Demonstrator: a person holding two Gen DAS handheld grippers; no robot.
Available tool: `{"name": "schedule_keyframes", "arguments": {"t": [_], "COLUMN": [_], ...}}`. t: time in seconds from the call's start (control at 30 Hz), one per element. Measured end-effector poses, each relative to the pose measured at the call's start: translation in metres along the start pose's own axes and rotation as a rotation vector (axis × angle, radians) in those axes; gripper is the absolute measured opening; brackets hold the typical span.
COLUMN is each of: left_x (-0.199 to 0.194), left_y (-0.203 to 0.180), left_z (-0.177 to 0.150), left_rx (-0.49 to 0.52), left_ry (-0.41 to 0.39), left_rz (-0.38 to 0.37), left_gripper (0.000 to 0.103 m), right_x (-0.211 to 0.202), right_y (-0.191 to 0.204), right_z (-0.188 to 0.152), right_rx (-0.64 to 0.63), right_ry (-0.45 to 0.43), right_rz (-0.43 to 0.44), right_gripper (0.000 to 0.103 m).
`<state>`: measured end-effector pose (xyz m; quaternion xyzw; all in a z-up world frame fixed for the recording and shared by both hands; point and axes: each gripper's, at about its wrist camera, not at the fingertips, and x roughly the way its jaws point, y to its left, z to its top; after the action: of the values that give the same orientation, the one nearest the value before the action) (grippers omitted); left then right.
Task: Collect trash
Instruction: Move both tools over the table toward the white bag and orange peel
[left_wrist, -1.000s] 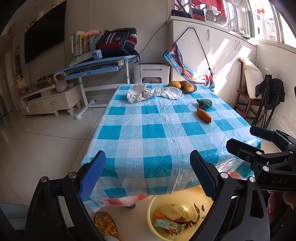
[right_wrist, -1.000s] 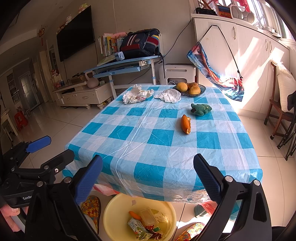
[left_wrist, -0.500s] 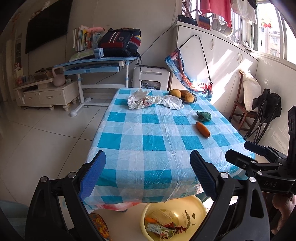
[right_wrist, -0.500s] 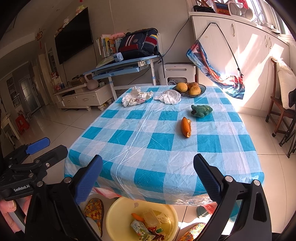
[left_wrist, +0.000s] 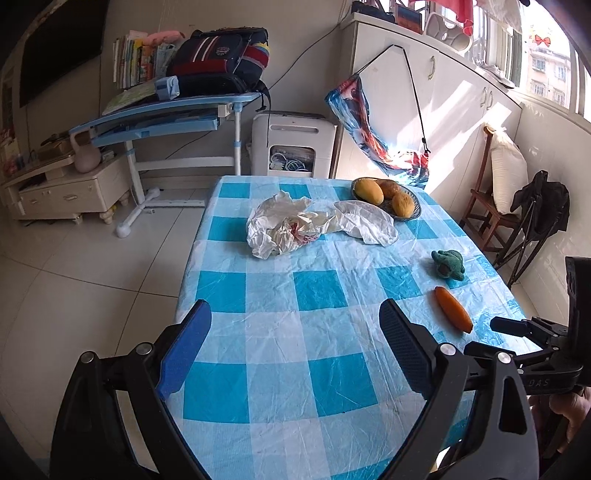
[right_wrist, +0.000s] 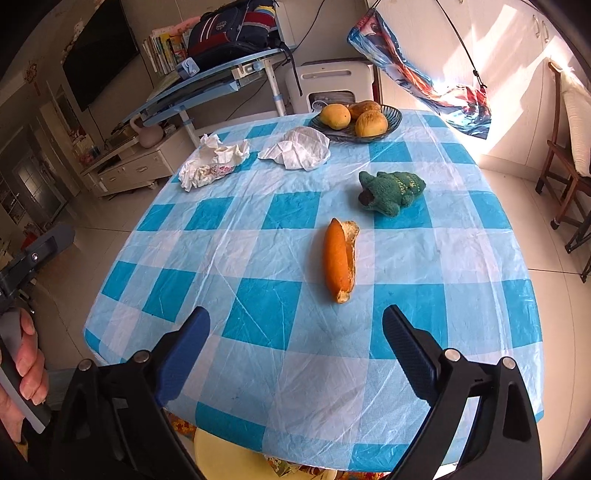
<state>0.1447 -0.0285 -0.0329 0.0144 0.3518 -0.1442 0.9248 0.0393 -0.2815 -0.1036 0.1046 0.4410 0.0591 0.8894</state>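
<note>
**Right wrist view: approach to orange peel, nothing gripped**

Right gripper (right_wrist: 295, 354) hovers over the near counter (right_wrist: 461, 332) edge, fingers (right_wrist: 183, 354) spread wide and empty. Orange peel (right_wrist: 340, 254) lies just ahead, lengthwise to the approach, near the green plush toy (right_wrist: 391, 190). Recommended: straddle its narrow width, close low, avoid snagging the plastic cover. Left gripper (left_wrist: 291, 354) likewise open, empty. Crumpled wrappers (right_wrist: 212, 162) and white tissue (right_wrist: 299, 149) lie at the far end beside the fruit bowl (right_wrist: 393, 120). Yellow bin (right_wrist: 229, 456) sits below the edge.

fruit bowl (right_wrist: 356, 119), green plush frog (right_wrist: 391, 191), backpack (left_wrist: 221, 61), wooden chair (left_wrist: 487, 206)
</note>
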Motion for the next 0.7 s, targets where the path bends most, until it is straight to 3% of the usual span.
{"name": "schedule_keyframes", "arguments": {"t": [0.27, 0.43, 0.57, 0.7], "left_x": [0.098, 0.130, 0.150, 0.168], "left_y": [0.021, 0.033, 0.050, 0.058], "left_z": [0.046, 0.059, 0.067, 0.073], "left_rx": [0.004, -0.006, -0.107, -0.150], "left_ry": [0.061, 0.073, 0.086, 0.093], "left_rz": [-0.028, -0.007, 0.000, 0.017], "left_gripper": [0.089, 0.089, 0.089, 0.089], "right_x": [0.025, 0.033, 0.037, 0.042], "right_y": [-0.009, -0.013, -0.006, 0.001], "right_z": [0.017, 0.019, 0.022, 0.024], "right_rx": [-0.013, -0.002, -0.032, -0.080], "right_ry": [0.019, 0.027, 0.026, 0.030], "right_rz": [0.005, 0.022, 0.037, 0.026], "right_gripper": [0.087, 0.087, 0.086, 0.078]}}
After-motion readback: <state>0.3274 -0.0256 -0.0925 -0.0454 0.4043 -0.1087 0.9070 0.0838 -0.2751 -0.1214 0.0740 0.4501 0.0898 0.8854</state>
